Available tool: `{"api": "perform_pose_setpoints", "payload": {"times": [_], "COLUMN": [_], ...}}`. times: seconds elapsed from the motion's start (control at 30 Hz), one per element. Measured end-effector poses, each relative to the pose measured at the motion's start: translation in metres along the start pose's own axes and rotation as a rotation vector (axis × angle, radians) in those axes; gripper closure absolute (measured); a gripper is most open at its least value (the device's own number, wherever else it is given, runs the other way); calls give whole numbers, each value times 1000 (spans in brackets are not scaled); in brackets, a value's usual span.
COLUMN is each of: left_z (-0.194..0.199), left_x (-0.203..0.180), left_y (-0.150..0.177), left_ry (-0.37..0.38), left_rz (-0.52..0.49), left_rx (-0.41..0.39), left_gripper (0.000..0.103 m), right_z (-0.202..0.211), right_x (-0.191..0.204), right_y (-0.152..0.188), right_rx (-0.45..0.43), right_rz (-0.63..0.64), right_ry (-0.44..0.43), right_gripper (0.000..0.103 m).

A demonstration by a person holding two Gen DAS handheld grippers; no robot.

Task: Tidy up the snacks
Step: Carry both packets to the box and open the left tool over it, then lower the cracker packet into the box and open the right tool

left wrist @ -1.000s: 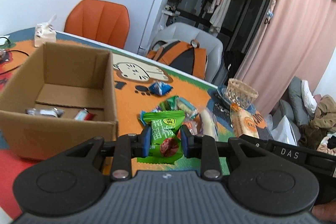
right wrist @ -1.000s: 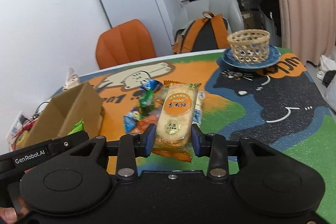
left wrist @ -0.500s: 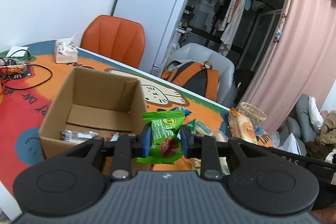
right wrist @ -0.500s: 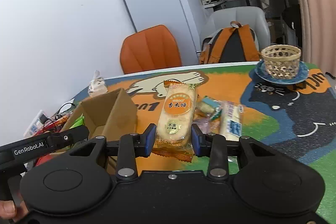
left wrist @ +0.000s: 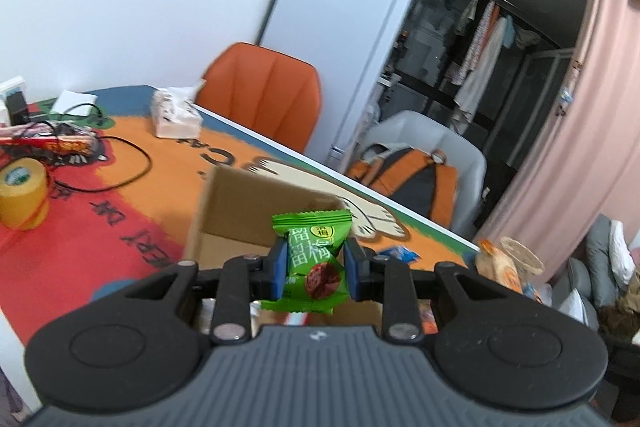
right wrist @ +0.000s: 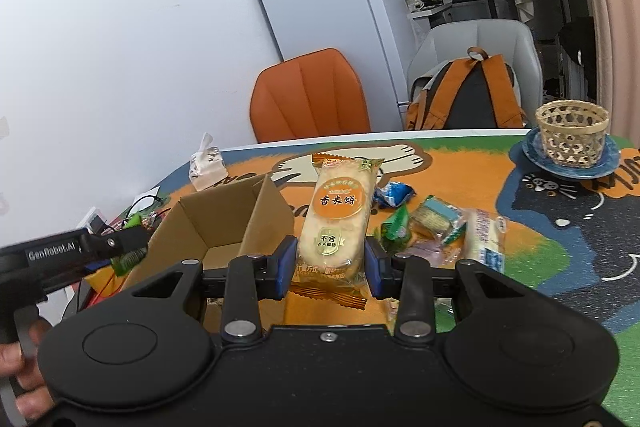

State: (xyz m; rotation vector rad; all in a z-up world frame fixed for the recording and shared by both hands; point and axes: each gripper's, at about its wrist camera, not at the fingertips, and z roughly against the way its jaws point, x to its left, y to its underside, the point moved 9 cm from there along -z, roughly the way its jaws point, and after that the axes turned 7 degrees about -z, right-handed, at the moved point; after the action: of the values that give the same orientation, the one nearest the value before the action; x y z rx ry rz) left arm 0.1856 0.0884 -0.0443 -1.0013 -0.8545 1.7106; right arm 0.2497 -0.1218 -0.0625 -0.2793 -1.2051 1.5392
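My left gripper (left wrist: 314, 273) is shut on a green plum snack packet (left wrist: 314, 259) and holds it above the open cardboard box (left wrist: 256, 211). My right gripper (right wrist: 330, 269) is shut on an orange rice cracker packet (right wrist: 338, 219), held upright just right of the box (right wrist: 224, 223). The left gripper's body (right wrist: 60, 255) shows over the box's left side in the right wrist view. Several loose snacks (right wrist: 436, 227) lie on the cat-print table mat (right wrist: 560, 247) to the right of the box.
A woven basket (right wrist: 572, 133) on a blue plate sits at the table's far right. A tissue pack (left wrist: 176, 115), yellow tape roll (left wrist: 24, 193) and cables (left wrist: 100, 163) lie left of the box. An orange chair (left wrist: 264, 91) and a backpack (left wrist: 408, 183) stand behind the table.
Both grippers have moved left toward the box with their packets held. The left gripper now sits over the box opening, and the right gripper has come closer to the box's right wall.
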Motion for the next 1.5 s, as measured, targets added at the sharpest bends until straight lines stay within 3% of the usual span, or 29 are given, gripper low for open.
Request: {"api": "perform_pose_setpoints", "payload": {"times": [0.3,0.43,0.47,0.67,0.97,1.13,1.27,1.5], "left_z": [-33,-39,-39,-24,-22,-20,-15,2], "left_x": [26,35,38,48,46,41,44,63], "left_y": [-8,-7,-6,-3,11,13,11,3], "left_ry": [-15,-49,-46,-50,-48,-39,-46,-70], "left_rz": [8,12,25,48,56,26,15,32], "left_rx": [70,78,76,45,74,75,68,35], "left_gripper": [74,62,54,46,46,39,30,27], "right_z": [-20,-27,-29,-31,-22,-20,-28,-52], "right_x": [29,47,50,56,44,41,52,87], "right_y": [-4,-6,-6,0,13,9,4,-4], "right_rx": [21,24,27,39,54,39,39,54], "right_rz": [35,59,65,73,50,37,48,77], "right_ry": [-38,-55,-59,-61,-50,-55,-76,-143], "right_gripper": [66,66,66,66,66,66,66,66]}}
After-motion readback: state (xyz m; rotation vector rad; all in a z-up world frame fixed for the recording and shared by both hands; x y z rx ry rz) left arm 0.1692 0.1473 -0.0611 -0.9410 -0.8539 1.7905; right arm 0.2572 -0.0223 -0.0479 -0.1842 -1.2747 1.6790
